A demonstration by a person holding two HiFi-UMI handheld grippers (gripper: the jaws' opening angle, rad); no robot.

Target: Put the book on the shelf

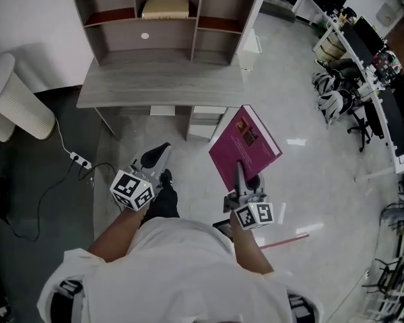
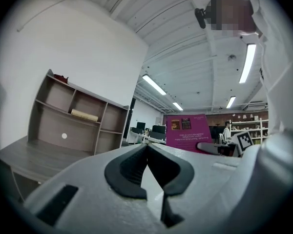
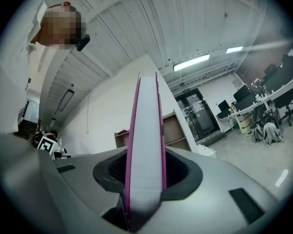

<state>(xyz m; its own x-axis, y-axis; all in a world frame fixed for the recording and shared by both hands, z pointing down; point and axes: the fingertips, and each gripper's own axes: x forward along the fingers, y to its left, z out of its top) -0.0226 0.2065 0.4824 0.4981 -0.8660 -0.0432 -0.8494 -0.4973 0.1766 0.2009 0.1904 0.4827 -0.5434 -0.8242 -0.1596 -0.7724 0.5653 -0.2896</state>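
– Where is the book [image 1: 246, 147]?

– In the air over the floor, out in front of the bench [image 1: 161, 79] near its right-hand end and touching nothing but the right tongs [image 1: 242, 180]. It is well short of the shelf [image 1: 168, 39] that stands on the bench.

– Which way does it sit?

– On edge. In the right gripper view the book [image 3: 146, 145] shows as a narrow upright strip of pale pages between two magenta covers. It reaches from the tongs forward, towards the bench. In the left gripper view one cover [image 2: 185, 133] is turned to the person's left. I cannot tell which side is the long one.

– And its look?

– A magenta cover with two small pictures near the top and lines of pale print below them, too small to read. It is fairly thin.

– The tongs?

– The right tongs [image 3: 145, 179] are clamped on the book's near edge, one pad on each cover. The left tongs [image 2: 147, 152] are closed tip to tip with nothing between them, off to the book's left [image 1: 155, 157].

– Anything on the shelf?

– A pale yellowish thing [image 1: 165, 8] in the middle compartment.
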